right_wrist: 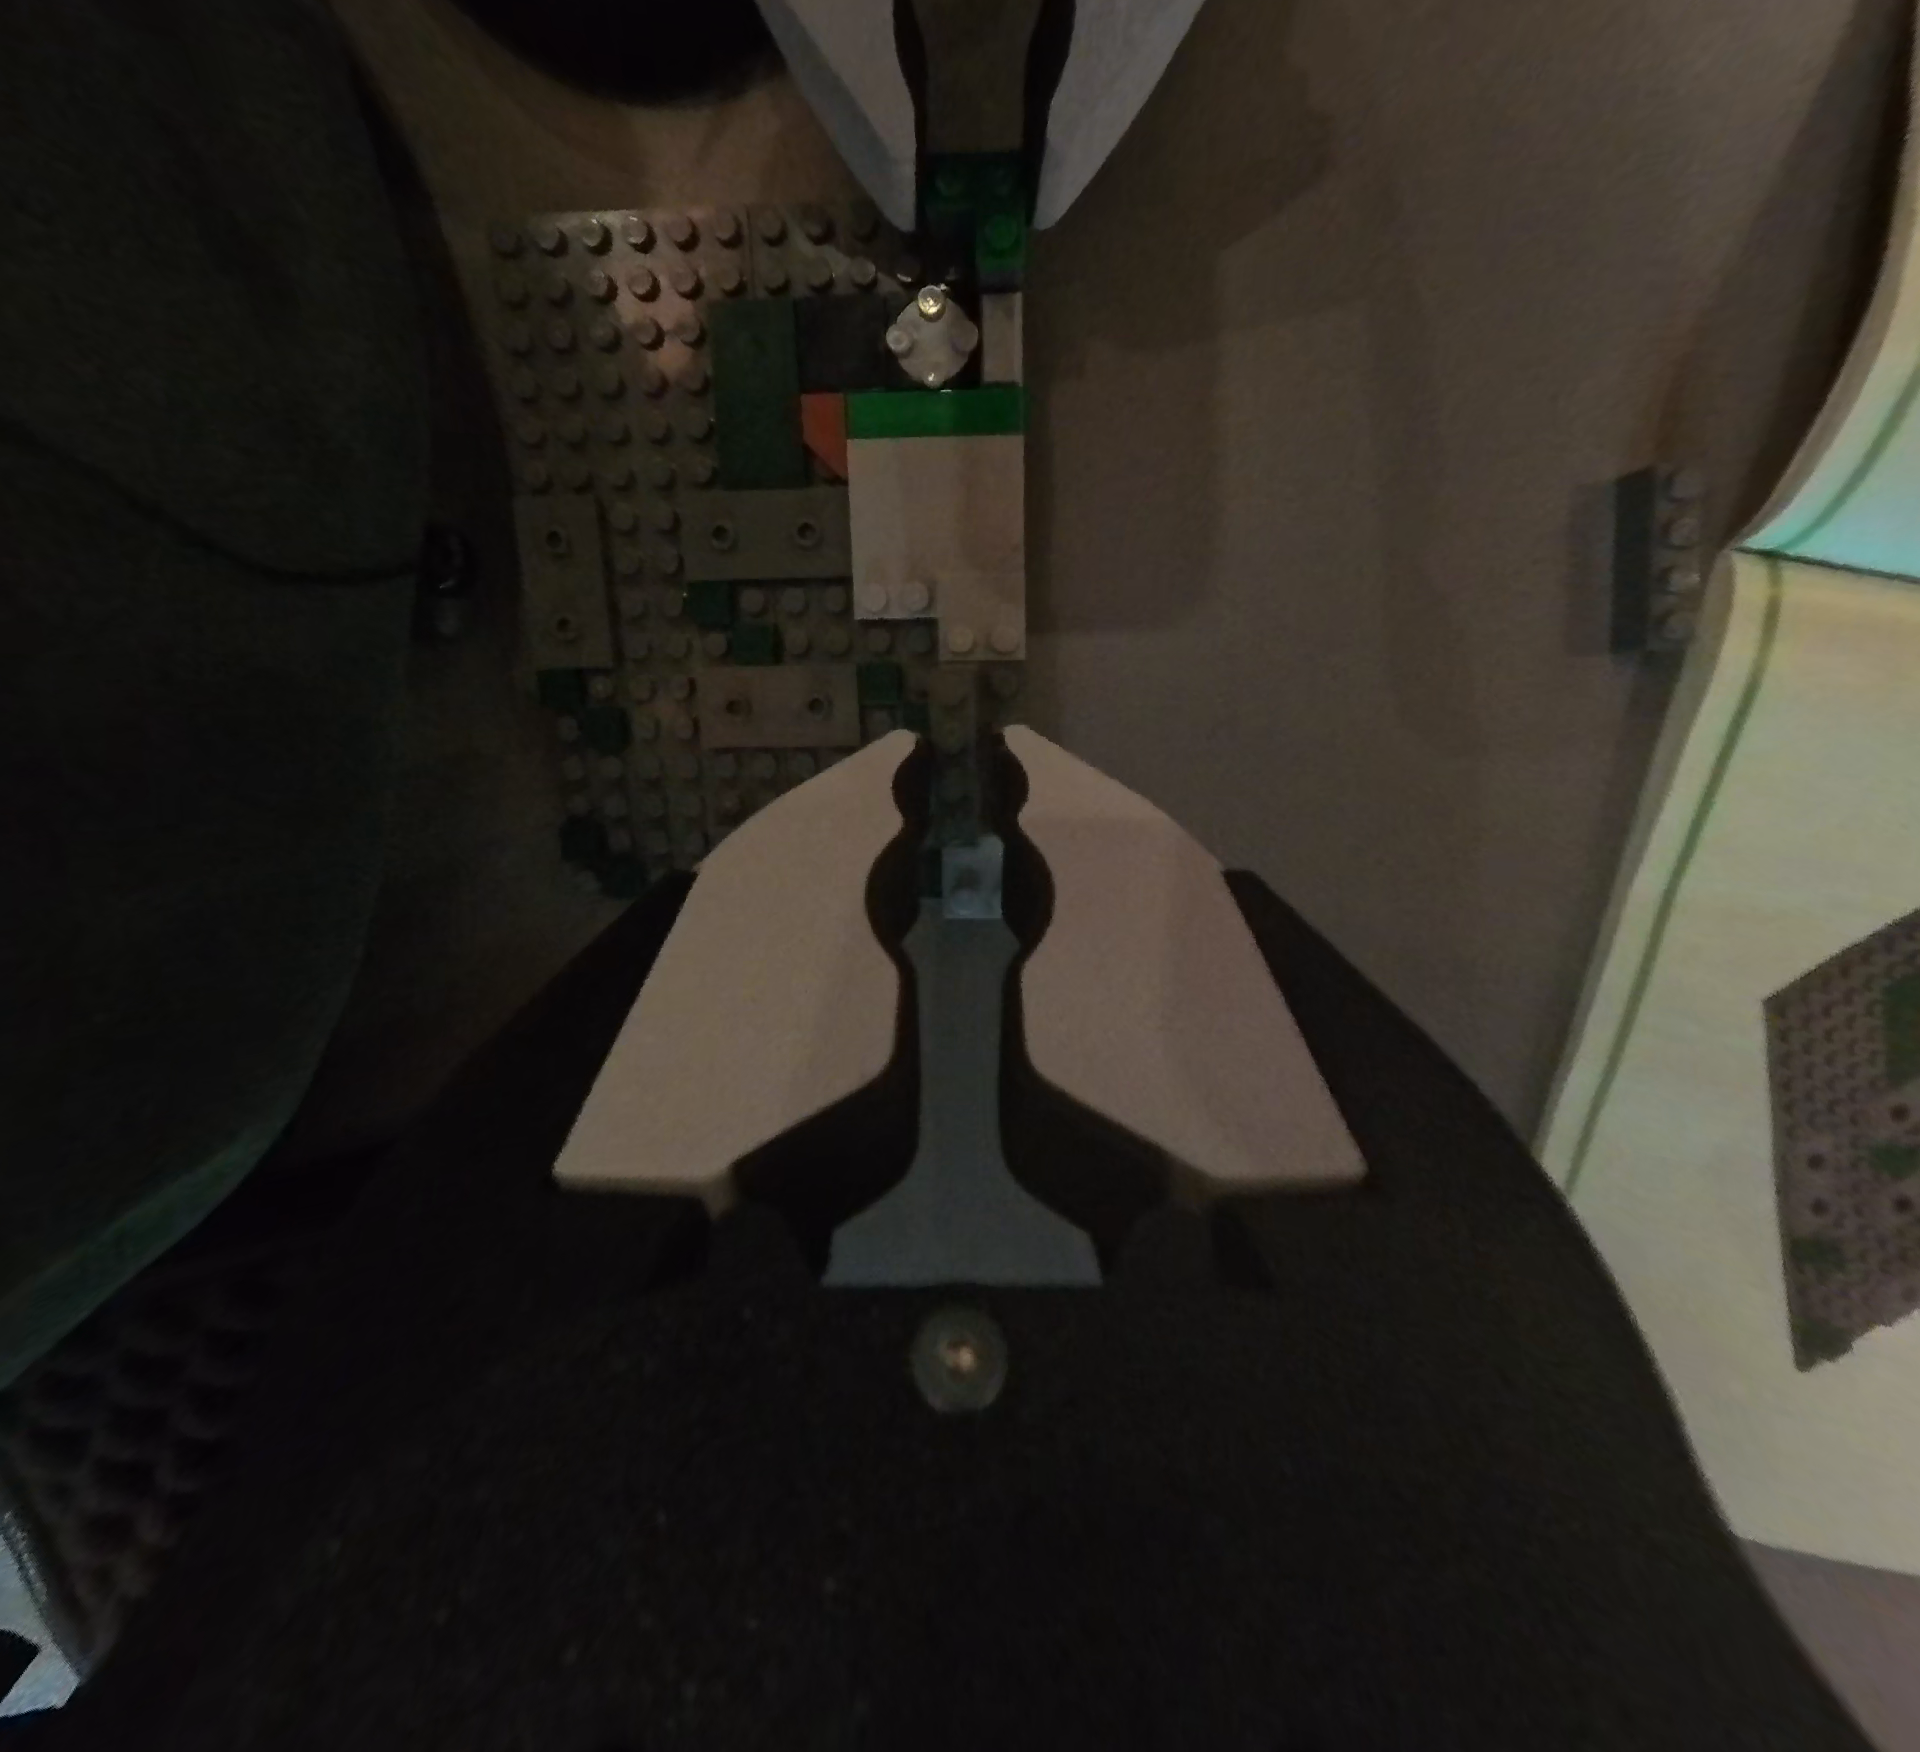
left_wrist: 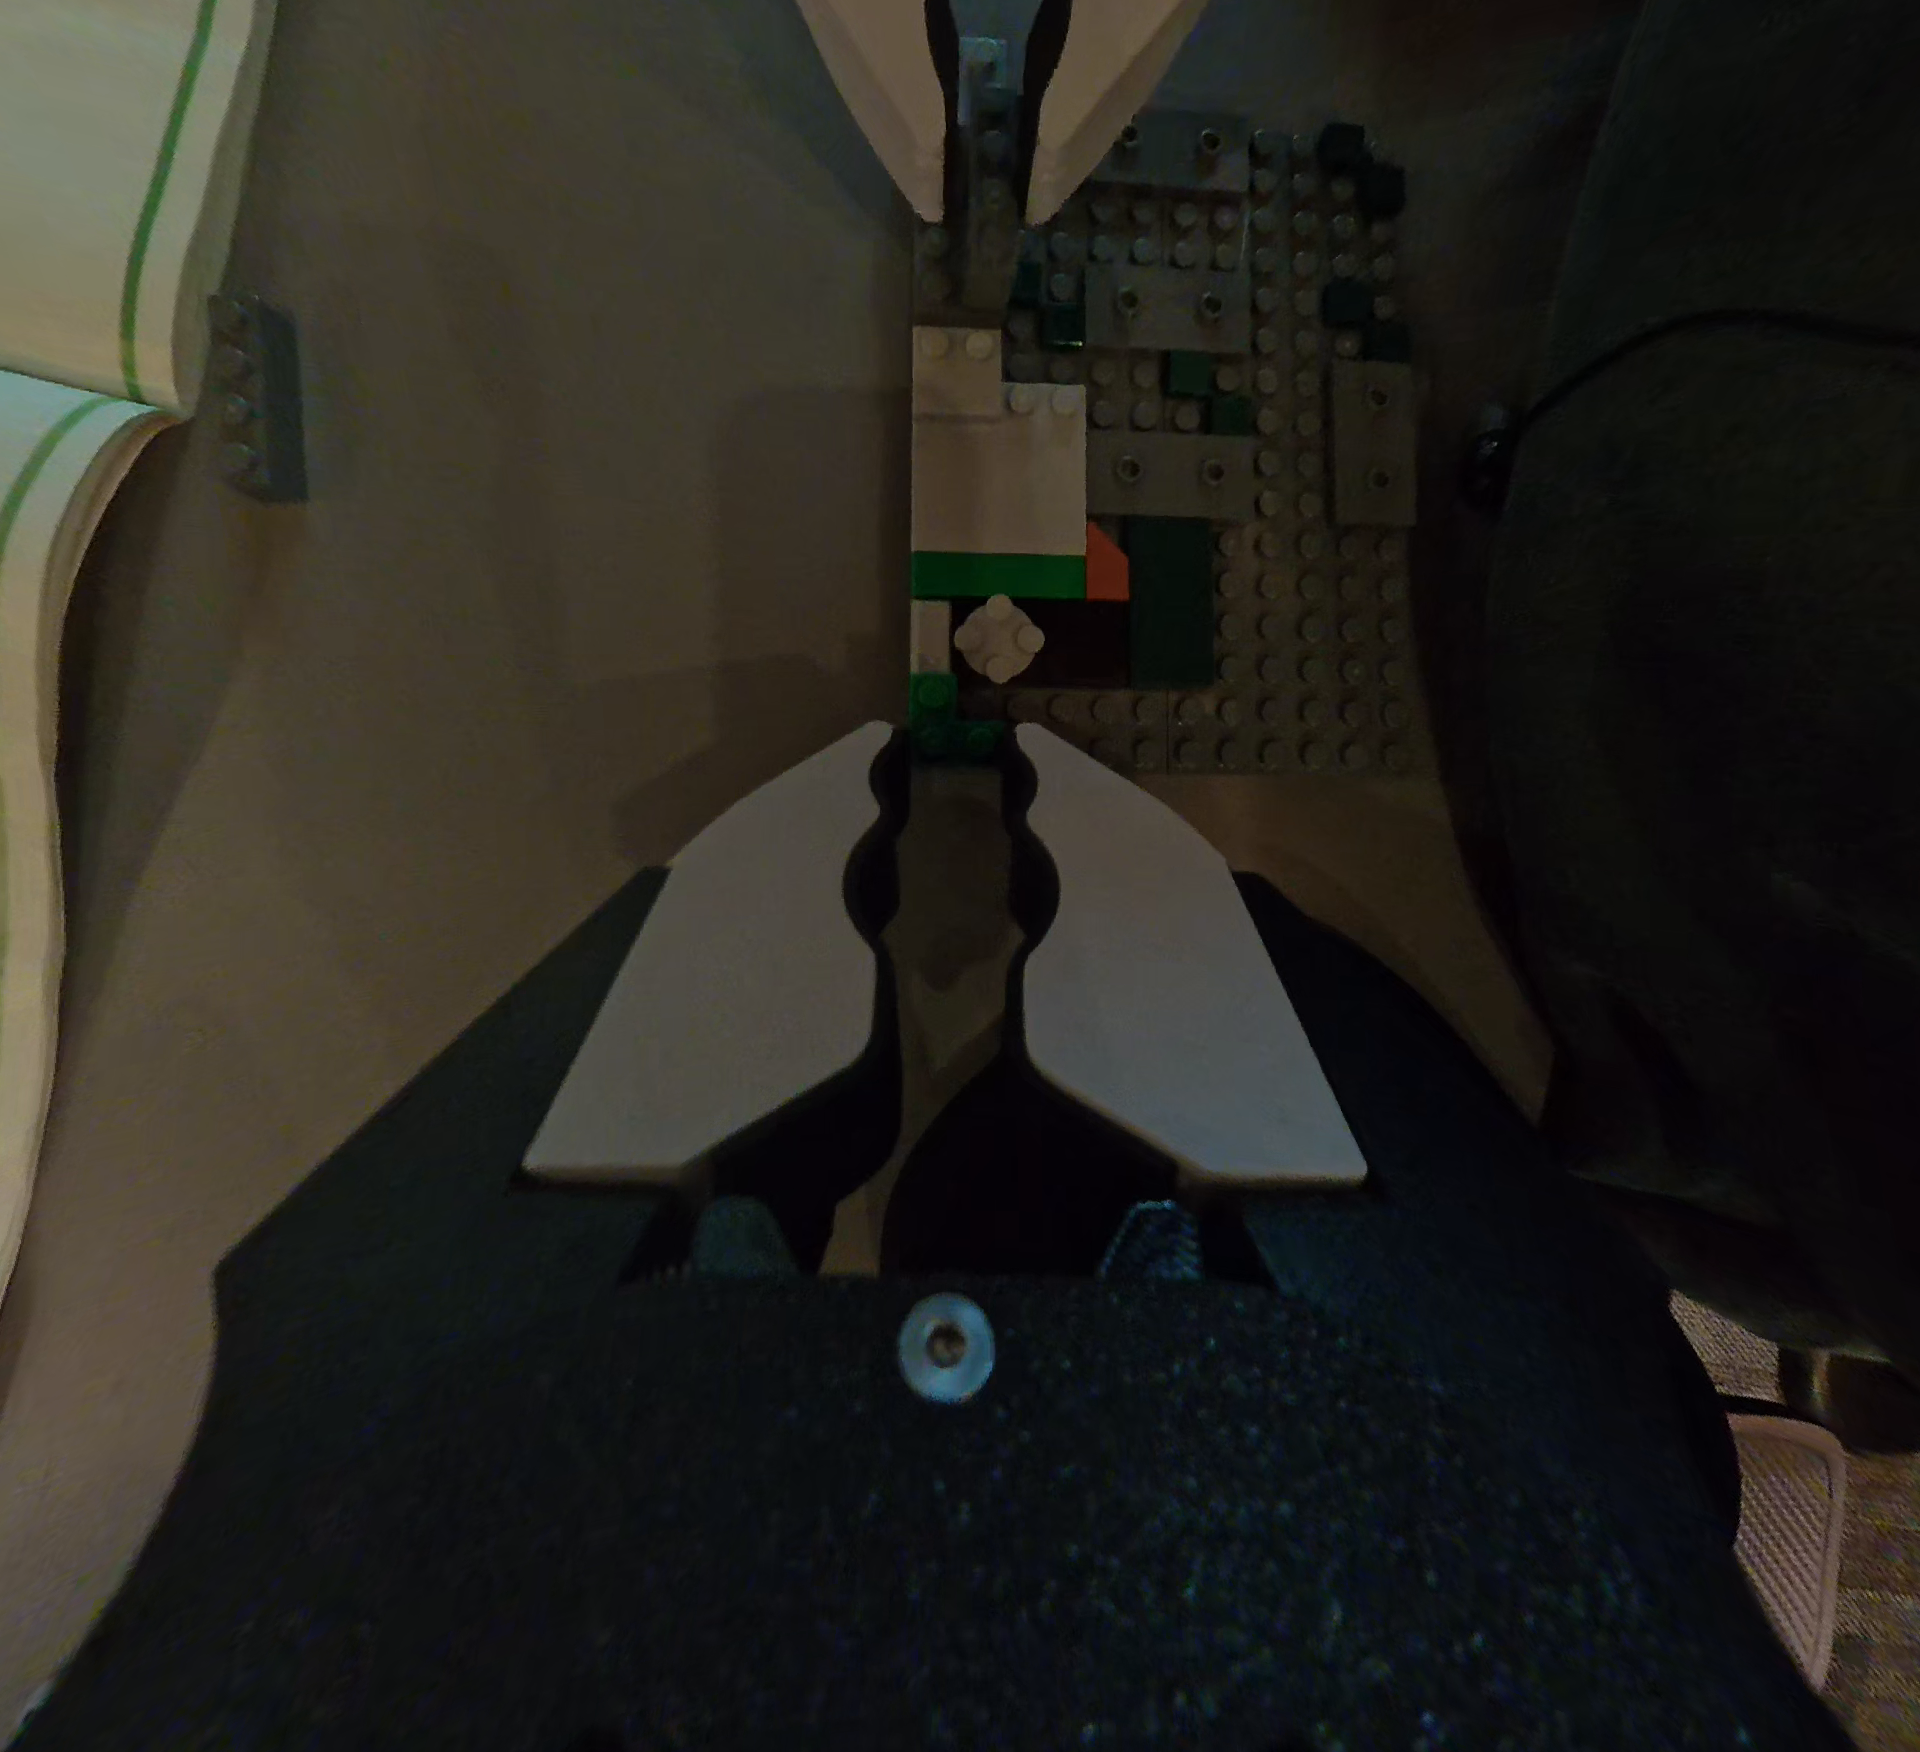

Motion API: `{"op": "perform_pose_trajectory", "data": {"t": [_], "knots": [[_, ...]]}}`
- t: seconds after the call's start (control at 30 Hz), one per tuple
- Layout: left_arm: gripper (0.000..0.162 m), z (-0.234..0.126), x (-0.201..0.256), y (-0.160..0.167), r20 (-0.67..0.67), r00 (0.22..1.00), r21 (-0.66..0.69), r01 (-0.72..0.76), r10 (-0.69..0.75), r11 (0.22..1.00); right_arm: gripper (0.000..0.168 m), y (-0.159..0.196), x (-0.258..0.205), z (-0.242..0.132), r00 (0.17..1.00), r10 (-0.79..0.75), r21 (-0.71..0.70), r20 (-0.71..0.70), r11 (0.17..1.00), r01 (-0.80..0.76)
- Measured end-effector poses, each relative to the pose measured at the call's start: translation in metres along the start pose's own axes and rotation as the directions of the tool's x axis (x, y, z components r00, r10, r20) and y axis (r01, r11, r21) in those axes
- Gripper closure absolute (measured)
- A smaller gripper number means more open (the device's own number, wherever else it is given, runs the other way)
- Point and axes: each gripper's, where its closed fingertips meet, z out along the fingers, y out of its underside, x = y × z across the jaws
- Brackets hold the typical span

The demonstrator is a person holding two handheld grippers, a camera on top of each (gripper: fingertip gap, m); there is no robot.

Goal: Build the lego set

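Observation:
The lego build sits on a grey studded baseplate point(left_wrist: 1299, 611), with white bricks point(left_wrist: 997, 476), a green strip point(left_wrist: 992, 575), an orange piece point(left_wrist: 1107, 570) and a small white studded piece point(left_wrist: 1000, 637). My left gripper point(left_wrist: 956, 738) is shut on the green corner bricks point(left_wrist: 951, 715) at the build's near edge. My right gripper point(right_wrist: 961, 738) faces it from the opposite end, shut on a narrow dark grey plate point(right_wrist: 961, 715) of the build; a small pale blue piece point(right_wrist: 971, 881) lies between its fingers. Each gripper also shows at the top of the other's view: the right gripper point(left_wrist: 982, 219) and the left gripper point(right_wrist: 971, 232).
An open instruction booklet point(left_wrist: 104, 144) lies at the table's side, and it also shows in the right wrist view point(right_wrist: 1766, 767). A loose dark grey plate point(left_wrist: 258, 398) lies beside it. A person's dark clothing point(left_wrist: 1714, 559) is close to the baseplate's other side.

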Motion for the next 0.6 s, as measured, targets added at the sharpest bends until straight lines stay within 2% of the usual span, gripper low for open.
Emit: {"op": "perform_pose_trajectory", "data": {"t": [0.6], "knots": [[0.145, 0.0016, 0.0000, 0.0008, -0.004, 1.000, -0.010, 0.003, -0.003, 1.000, 0.157, -0.0027, 0.0033, -0.0050, 1.000, -0.020, 0.027, -0.019, 0.999, 0.021]]}}
